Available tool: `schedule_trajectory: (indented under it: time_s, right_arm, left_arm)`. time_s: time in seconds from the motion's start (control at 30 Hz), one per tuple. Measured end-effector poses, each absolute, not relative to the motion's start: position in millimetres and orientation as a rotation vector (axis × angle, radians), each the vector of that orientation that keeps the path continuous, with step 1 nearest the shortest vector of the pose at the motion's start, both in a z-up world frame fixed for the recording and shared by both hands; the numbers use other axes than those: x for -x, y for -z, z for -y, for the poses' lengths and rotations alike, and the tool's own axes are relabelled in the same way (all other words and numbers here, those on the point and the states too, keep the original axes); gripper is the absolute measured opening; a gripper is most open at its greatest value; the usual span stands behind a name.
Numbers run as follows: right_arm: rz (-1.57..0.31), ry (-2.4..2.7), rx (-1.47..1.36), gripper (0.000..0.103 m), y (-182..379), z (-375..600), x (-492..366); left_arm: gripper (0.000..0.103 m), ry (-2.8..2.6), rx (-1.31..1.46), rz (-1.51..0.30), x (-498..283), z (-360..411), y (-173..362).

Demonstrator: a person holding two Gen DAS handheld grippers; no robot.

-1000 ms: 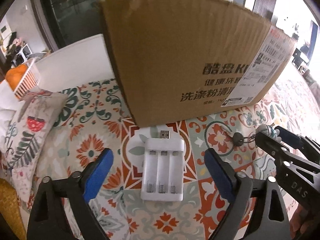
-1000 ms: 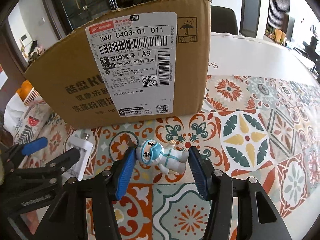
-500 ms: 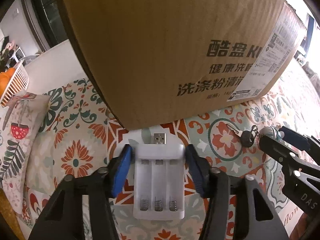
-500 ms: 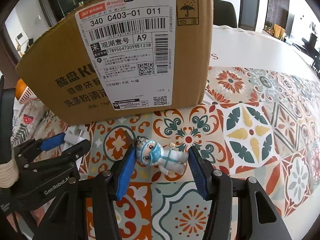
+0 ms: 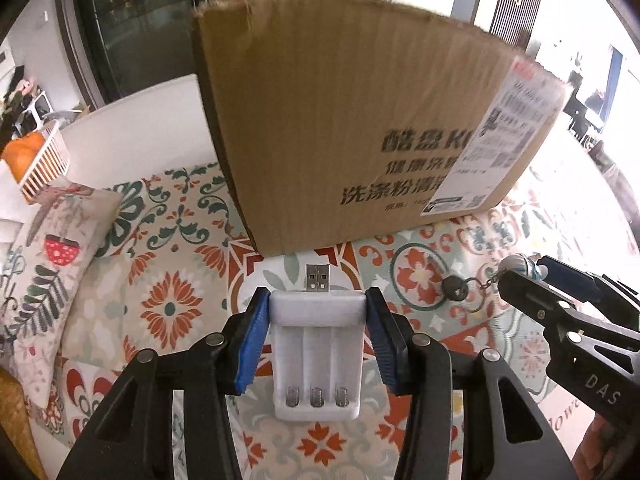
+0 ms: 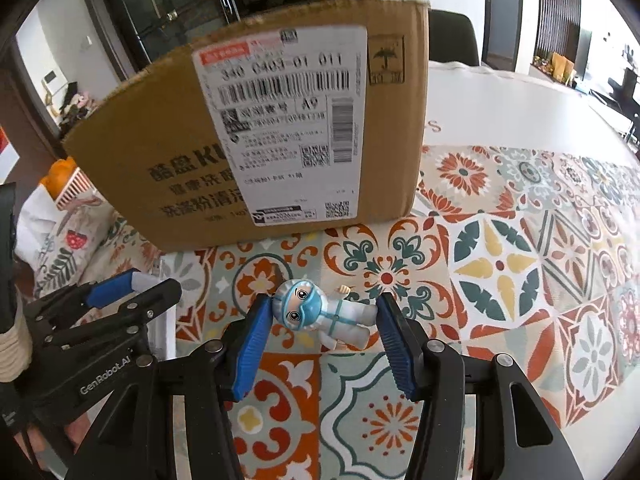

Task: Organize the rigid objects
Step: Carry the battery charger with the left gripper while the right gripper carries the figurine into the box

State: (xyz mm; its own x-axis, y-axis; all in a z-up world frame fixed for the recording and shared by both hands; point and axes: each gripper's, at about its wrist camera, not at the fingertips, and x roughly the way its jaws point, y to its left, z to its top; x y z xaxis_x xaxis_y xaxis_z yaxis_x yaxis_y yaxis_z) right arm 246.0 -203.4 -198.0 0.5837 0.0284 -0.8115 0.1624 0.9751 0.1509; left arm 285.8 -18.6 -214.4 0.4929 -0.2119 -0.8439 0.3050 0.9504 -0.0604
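Left gripper (image 5: 316, 344) clamps the white battery charger (image 5: 317, 354); right gripper (image 6: 320, 336) clasps the masked figurine (image 6: 320, 312)

Both blue-padded pairs press their objects' sides above the patterned tablecloth (image 6: 500, 272); charger's USB plug points toward the cardboard box (image 5: 360, 128); figurine's keychain ring (image 5: 464, 292) dangles near the box's labelled face.

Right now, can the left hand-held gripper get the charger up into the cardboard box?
Probably yes: the left hand-held gripper is shut on the charger, and nothing stands between it and the cardboard box, whose wall it must clear.
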Motion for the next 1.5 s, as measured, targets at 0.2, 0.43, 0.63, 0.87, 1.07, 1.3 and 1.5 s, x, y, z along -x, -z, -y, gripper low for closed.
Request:
schedule_trajectory:
  time_s: [0.2,0.43,0.63,0.87,1.07,1.3,1.5]
  right_arm:
    - [-0.911,0.07,-0.215,0.054,179,201,-237]
    - [-0.878,0.062,-0.196,0.054,159,196,-226]
    - [-0.848,0.059,-0.184,0.054,142,194,-218]
    - [-0.794,0.056,-0.179,0.054,115,194,-205]
    - [-0.737,0.052,-0.169,0.054,90,193,-194]
    - [-0.667,0.045,-0.148,0.054,63,191,-190]
    - [-0.608,0.038,-0.13,0.054,40,191,-193]
  left_arm:
    - [0.047,0.319,-0.064,-0.976,-270,8,196]
    - [0.047,0.328,-0.052,-0.936,-263,18,170]
    - [0.047,0.335,-0.045,-0.901,-257,18,150]
    - [0.047,0.342,-0.039,-0.844,-245,15,121]
    - [0.047,0.354,-0.039,-0.788,-237,15,94]
    - [0.047,0.364,-0.029,-0.731,-238,13,69]
    - [0.047,0.379,-0.024,-0.685,-245,13,45]
